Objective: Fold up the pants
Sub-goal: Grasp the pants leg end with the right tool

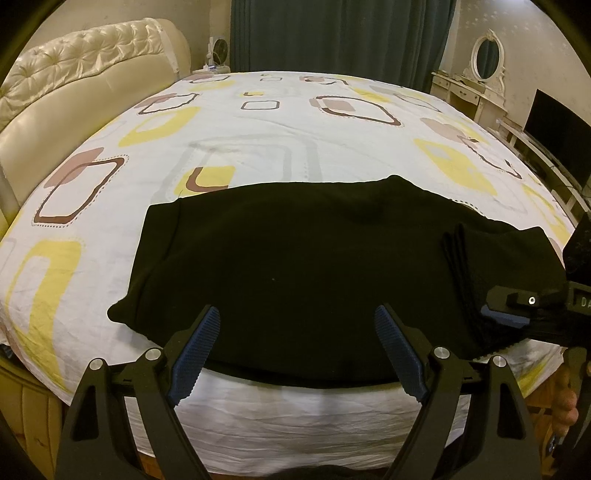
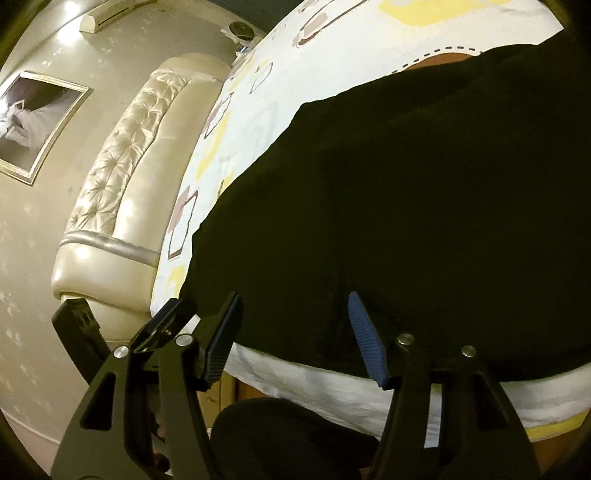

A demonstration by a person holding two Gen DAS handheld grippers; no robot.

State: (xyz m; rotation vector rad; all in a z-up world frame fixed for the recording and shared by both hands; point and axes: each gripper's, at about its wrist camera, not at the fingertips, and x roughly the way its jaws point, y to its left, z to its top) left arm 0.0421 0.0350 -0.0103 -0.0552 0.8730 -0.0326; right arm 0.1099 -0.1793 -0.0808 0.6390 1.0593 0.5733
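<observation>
Black pants [image 1: 295,258] lie folded in a wide band across the near edge of the bed [image 1: 258,122], with stacked cloth edges at their right end. My left gripper [image 1: 297,319] hovers open over the pants' front edge, blue pads wide apart with nothing between them. My right gripper [image 1: 495,310] comes in from the right and lies low on that layered end. In the right wrist view the pants [image 2: 406,203] fill the frame. There the right gripper [image 2: 291,304] is open, and its pads [image 2: 364,332] stand apart at the pants' edge without pressing the cloth.
A white patterned sheet covers the bed. A cream tufted headboard [image 1: 74,74] stands at the left and a dark curtain [image 1: 332,33] behind. A dresser with an oval mirror [image 1: 476,81] and a dark screen [image 1: 554,133] stand at the right. A person's hand [image 1: 567,406] holds the right gripper.
</observation>
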